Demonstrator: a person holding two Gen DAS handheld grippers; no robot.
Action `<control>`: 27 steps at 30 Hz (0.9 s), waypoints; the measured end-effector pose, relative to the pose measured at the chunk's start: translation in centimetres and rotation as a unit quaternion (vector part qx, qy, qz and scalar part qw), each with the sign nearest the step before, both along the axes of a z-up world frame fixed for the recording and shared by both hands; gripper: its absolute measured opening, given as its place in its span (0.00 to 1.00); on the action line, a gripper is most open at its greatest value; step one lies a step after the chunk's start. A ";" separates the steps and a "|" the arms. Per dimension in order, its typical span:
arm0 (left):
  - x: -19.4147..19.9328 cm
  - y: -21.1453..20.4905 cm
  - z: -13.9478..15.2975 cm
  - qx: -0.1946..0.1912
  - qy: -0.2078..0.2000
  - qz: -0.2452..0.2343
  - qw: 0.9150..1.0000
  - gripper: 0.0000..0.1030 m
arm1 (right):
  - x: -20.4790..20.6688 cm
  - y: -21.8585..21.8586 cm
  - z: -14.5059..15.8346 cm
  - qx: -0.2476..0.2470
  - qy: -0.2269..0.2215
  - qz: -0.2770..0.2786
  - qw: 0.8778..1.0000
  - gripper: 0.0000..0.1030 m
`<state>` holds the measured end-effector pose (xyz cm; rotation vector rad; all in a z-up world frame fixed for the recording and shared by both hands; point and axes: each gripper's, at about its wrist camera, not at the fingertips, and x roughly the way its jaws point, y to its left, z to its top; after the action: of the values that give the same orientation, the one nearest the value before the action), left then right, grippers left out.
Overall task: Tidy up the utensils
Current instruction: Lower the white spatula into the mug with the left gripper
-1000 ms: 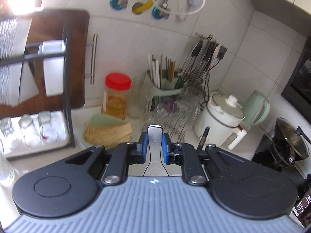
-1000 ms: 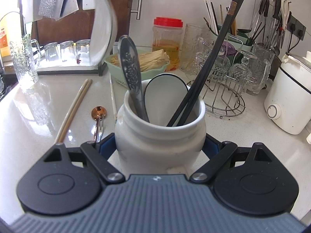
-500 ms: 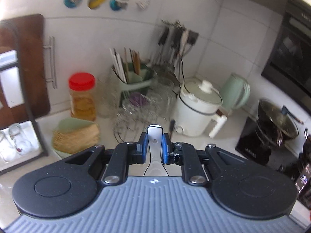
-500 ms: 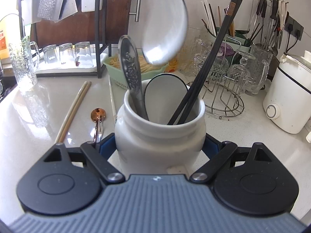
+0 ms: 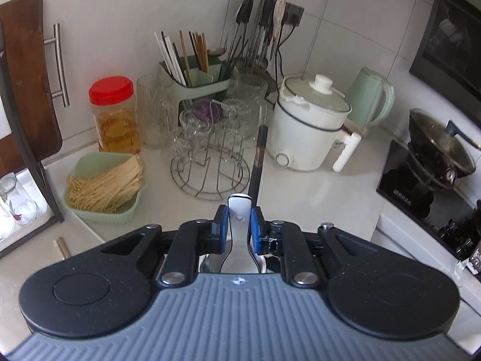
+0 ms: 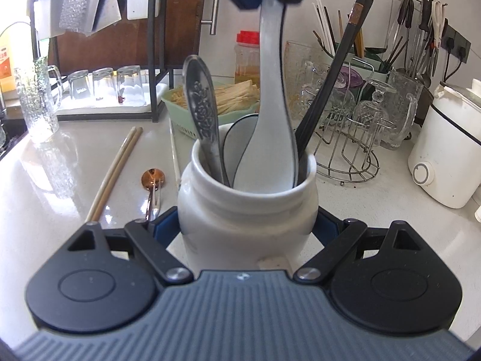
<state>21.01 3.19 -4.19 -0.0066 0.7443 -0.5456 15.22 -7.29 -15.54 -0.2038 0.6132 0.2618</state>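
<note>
Bracing the white jar (image 6: 246, 210) between its pads, the right gripper (image 6: 246, 225) steadies it while the left gripper (image 5: 237, 225), clamped on the white spoon (image 6: 270, 90), lowers the bowl inside.

One white ceramic jar (image 6: 248, 210), standing on the bench (image 6: 60, 180).

In the jar:
- two white ceramic spoons, one upright by its handle (image 6: 272, 96), one bowl-up behind it (image 6: 239, 138)
- one embossed metal spoon (image 6: 201, 111)
- one pair of black chopsticks (image 6: 327, 78)

Loose on the bench:
- one pair of pale wooden chopsticks (image 6: 115, 171)
- one copper-coloured spoon (image 6: 152, 179)
- one single white chopstick (image 6: 173, 150)

Elsewhere:
- three upturned small glasses (image 6: 105, 82) on the rack tray
- one red-lidded jar (image 5: 115, 114)
- one green basket of noodles (image 5: 103, 186)
- one wire glass stand (image 5: 210, 165)
- one white cooker (image 5: 309, 129)
- one green kettle (image 5: 371, 99)
- one wok (image 5: 439, 141)
</note>
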 end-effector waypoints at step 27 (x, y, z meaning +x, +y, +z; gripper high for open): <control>1.4 -4.7 -1.4 0.103 0.052 -0.034 0.993 0.19 | -0.3 0.0 -0.2 0.003 -0.012 0.012 1.000 0.89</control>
<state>22.39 -1.52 -5.61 0.1829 0.9020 -0.5344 14.87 -7.30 -15.73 -0.2084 0.5856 0.2847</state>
